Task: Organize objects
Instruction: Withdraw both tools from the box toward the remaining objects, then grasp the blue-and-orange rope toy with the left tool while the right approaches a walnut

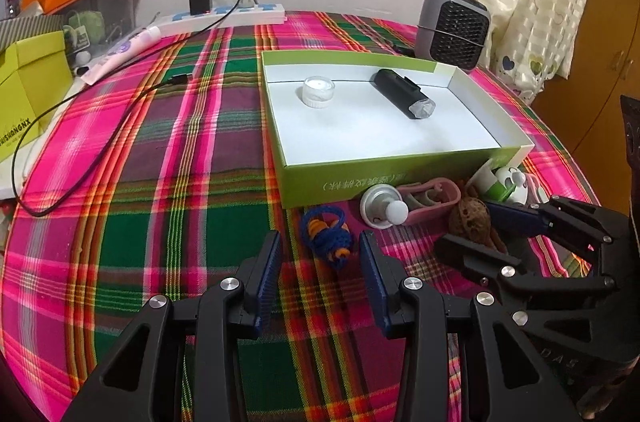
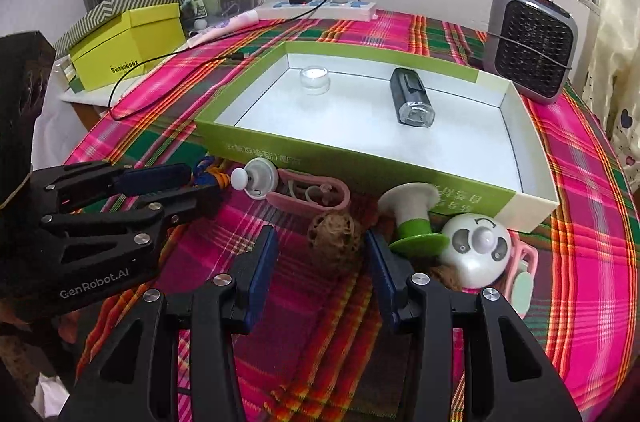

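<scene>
A desk (image 1: 160, 150) covered in a pink and green plaid cloth carried a shallow green box (image 1: 384, 178) with a white floor, lying toward the desk's far edge. Inside the box, near its far wall, stood a small clear jar (image 1: 318, 92), and beside it lay a black torch (image 1: 404, 93).

Along the box's near wall sat a loose row of small things: a blue cord toy (image 1: 328, 236), a white knob (image 1: 384, 208), a pink clip (image 1: 430, 200), a brown woven ball (image 2: 334, 236), a green and white spool (image 2: 412, 222) and a white panda timer (image 2: 478, 250).

The left hand-held gripper (image 1: 320, 258) pointed steeply down at the desk, released, its blue pads either side of the cord toy without pressing it. The right hand-held gripper (image 2: 322, 254) tilted down likewise, released, with the woven ball between its pads; I cannot tell whether they touched it. The two grippers sat close together, near the desk's front edge.
</scene>
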Tool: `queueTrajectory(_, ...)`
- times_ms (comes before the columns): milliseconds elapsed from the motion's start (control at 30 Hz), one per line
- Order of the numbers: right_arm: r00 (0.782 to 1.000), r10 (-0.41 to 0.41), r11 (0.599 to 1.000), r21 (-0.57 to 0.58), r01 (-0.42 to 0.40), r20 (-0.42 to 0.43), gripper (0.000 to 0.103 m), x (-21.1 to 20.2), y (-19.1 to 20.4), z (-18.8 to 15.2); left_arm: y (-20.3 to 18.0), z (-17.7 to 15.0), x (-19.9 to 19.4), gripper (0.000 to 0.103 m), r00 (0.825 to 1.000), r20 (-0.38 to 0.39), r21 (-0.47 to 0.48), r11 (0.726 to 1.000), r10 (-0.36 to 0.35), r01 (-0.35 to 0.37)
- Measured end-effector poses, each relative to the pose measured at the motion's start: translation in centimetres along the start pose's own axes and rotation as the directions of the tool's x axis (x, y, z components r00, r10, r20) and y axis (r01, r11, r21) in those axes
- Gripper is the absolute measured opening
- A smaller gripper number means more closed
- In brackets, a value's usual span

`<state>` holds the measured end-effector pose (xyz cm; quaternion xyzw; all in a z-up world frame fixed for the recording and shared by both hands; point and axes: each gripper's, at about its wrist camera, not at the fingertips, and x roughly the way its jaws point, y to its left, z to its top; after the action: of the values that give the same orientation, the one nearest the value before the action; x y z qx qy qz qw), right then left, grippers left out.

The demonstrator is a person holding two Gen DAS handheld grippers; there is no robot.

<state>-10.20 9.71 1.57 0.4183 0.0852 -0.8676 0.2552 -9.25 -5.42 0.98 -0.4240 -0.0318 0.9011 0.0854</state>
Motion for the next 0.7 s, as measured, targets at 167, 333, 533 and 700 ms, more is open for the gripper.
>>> queueTrajectory(167, 1.0, 0.006, 1.0, 0.004, -0.006, -0.01, 0.046, 0.21, -0.11, 0.02, -0.04, 0.14, 0.06, 0.038, 1.0, 0.0, 0.001, 1.0, 0.001, -0.001)
queueTrajectory(333, 1.0, -0.002, 1.0, 0.003, 0.002, -0.01, 0.042, 0.13, -0.08, -0.05, -0.07, 0.22, 0.11, 0.036, 1.0, -0.001, 0.005, 1.0, 0.011, -0.011)
queueTrajectory(533, 1.0, -0.006, 1.0, 0.009, 0.006, -0.01, 0.037, 0.09, -0.26, 0.02, -0.08, 0.17, 0.14, 0.022, 1.0, 0.0, 0.009, 1.0, 0.02, -0.02)
queueTrajectory(700, 1.0, -0.005, 1.0, 0.01, 0.005, -0.01, 0.033, 0.07, -0.32, 0.06, -0.25, 0.1, 0.07, 0.019, 1.0, 0.002, 0.017, 1.0, 0.024, -0.024)
